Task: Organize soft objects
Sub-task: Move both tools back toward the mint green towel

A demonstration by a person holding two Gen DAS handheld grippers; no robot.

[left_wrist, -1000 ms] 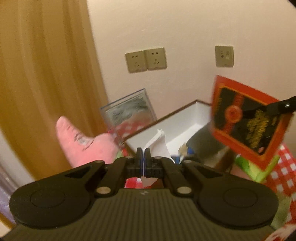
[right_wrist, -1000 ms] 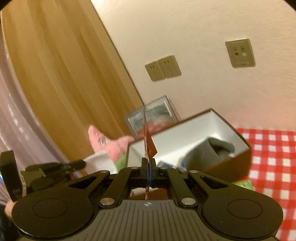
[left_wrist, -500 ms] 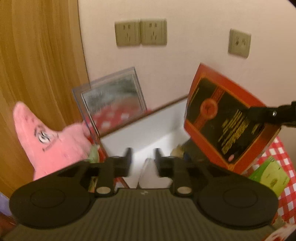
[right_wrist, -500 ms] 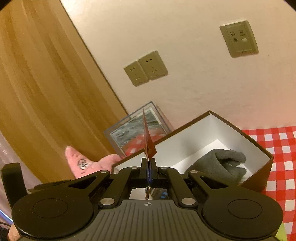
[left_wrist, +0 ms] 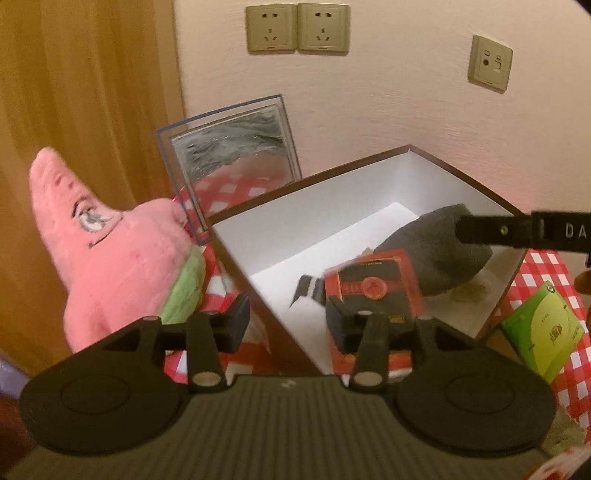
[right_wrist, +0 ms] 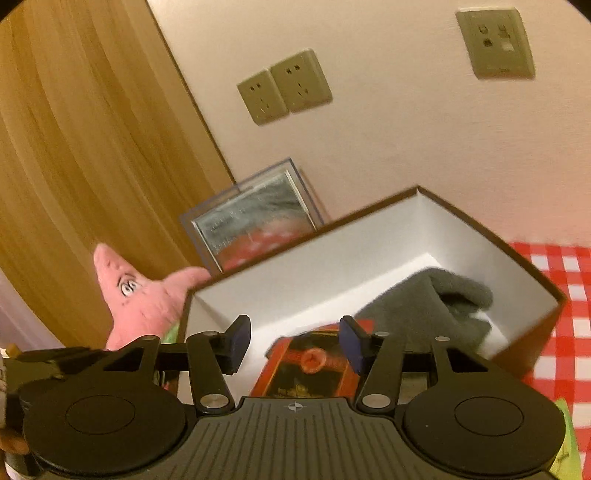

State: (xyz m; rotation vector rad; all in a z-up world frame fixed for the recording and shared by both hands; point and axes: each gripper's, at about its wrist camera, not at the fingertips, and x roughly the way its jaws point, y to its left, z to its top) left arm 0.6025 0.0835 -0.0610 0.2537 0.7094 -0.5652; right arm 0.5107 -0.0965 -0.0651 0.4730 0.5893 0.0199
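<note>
An open brown box with white inside sits on the red-checked cloth. In it lie a grey knitted item, a red-and-black packet and a striped white item. A pink starfish plush stands left of the box. My left gripper is open and empty over the box's near left corner. My right gripper is open above the packet; its finger also shows in the left wrist view.
A framed picture leans on the wall behind the box. A green packet lies right of the box. A wooden panel is at the left. Wall sockets are above.
Both grippers have opened. The left let go of the white tissue; the right let go of the red-and-black packet, which dropped into the box.
</note>
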